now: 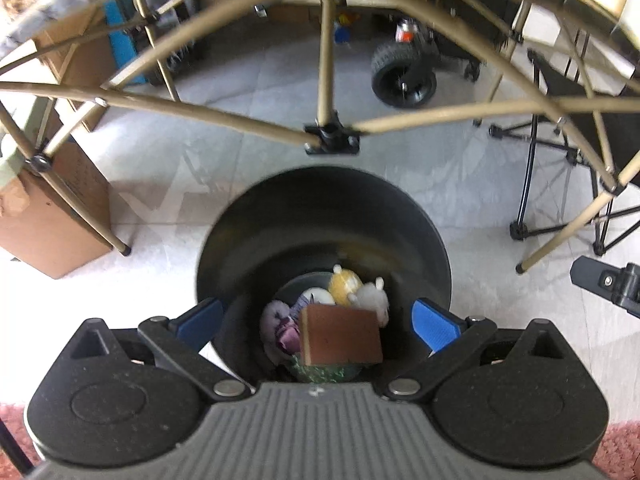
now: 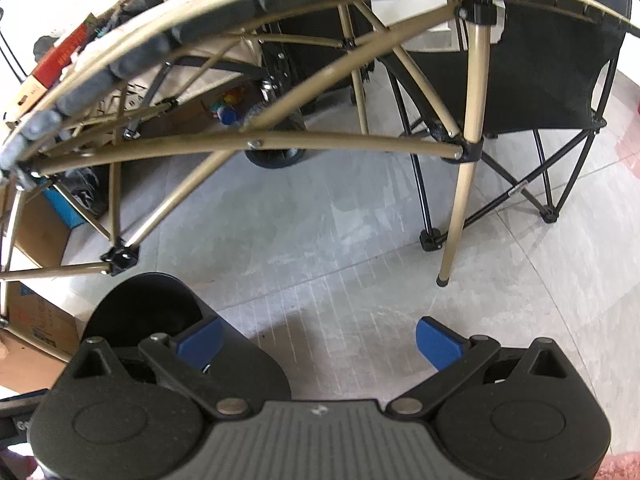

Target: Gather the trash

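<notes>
My left gripper [image 1: 318, 326] hangs open directly over a round black trash bin [image 1: 320, 216] on the floor. Inside the bin lie a brown rectangular sponge-like block [image 1: 340, 334], yellow [image 1: 345, 285] and white [image 1: 374, 300] crumpled pieces, a purple wrapper [image 1: 289, 334] and something green-patterned [image 1: 322, 372]. The block sits between the blue fingertips [image 1: 436, 330] and touches neither. My right gripper [image 2: 319, 343] is open with nothing in it above bare floor tiles. The same bin [image 2: 136, 312] shows at that view's lower left, partly behind the left finger.
Tan legs of a folding table [image 1: 326, 60] cross above and behind the bin. A black folding chair [image 2: 532, 92] stands to the right. Cardboard boxes [image 1: 52, 224] sit on the left, and a black wheel [image 1: 402, 76] farther back. A pink rug [image 2: 624, 468] edges the bottom.
</notes>
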Action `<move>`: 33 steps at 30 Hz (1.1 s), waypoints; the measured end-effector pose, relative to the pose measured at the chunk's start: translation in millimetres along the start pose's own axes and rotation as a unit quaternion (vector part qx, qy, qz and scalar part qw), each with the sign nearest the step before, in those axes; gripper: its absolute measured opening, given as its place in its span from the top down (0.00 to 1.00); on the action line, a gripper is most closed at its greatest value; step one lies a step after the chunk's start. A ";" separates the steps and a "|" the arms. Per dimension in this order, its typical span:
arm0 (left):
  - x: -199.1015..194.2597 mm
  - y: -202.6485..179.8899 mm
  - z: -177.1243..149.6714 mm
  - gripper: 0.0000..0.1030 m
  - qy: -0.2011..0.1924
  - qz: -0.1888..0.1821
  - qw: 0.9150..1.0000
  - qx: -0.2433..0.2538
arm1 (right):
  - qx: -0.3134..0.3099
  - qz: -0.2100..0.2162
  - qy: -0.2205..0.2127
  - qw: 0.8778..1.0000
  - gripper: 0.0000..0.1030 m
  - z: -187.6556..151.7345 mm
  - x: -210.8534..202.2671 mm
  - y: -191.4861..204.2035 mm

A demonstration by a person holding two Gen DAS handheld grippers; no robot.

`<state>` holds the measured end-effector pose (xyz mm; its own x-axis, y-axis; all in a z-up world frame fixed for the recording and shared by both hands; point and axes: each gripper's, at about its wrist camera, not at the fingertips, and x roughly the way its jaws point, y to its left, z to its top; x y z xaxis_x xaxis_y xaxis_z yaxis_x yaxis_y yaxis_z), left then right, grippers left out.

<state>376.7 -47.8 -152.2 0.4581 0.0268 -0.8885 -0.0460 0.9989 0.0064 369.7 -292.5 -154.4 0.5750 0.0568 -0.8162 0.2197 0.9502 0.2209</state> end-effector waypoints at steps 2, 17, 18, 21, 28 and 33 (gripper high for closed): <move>-15.2 5.5 -3.0 0.00 -0.021 0.001 1.000 -0.003 | -0.009 0.010 -0.010 1.000 0.00 -2.5 -10.9 3.0; -134.1 73.6 -88.8 0.00 -0.190 0.011 0.982 0.021 | -0.123 0.114 -0.108 0.980 0.00 -82.1 -123.3 26.8; -139.5 75.9 -95.2 0.00 -0.195 0.009 0.980 0.022 | -0.126 0.117 -0.113 0.979 0.00 -86.6 -130.3 25.4; -152.8 77.4 -115.8 0.00 -0.211 0.009 0.977 0.035 | -0.133 0.126 -0.131 0.974 0.00 -101.5 -150.4 23.0; -183.4 86.2 -153.1 0.00 -0.249 0.002 0.968 0.026 | -0.163 0.121 -0.167 0.965 0.00 -129.5 -192.7 21.9; -201.1 88.4 -174.9 0.00 -0.282 0.004 0.959 0.025 | -0.176 0.136 -0.166 0.961 0.00 -145.7 -210.2 19.6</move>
<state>125.2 28.5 -53.1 0.8662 0.0365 -0.4983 -0.0153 0.9988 0.0467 138.2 -241.2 -56.3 0.8058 0.2720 -0.5261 -0.2210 0.9622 0.1590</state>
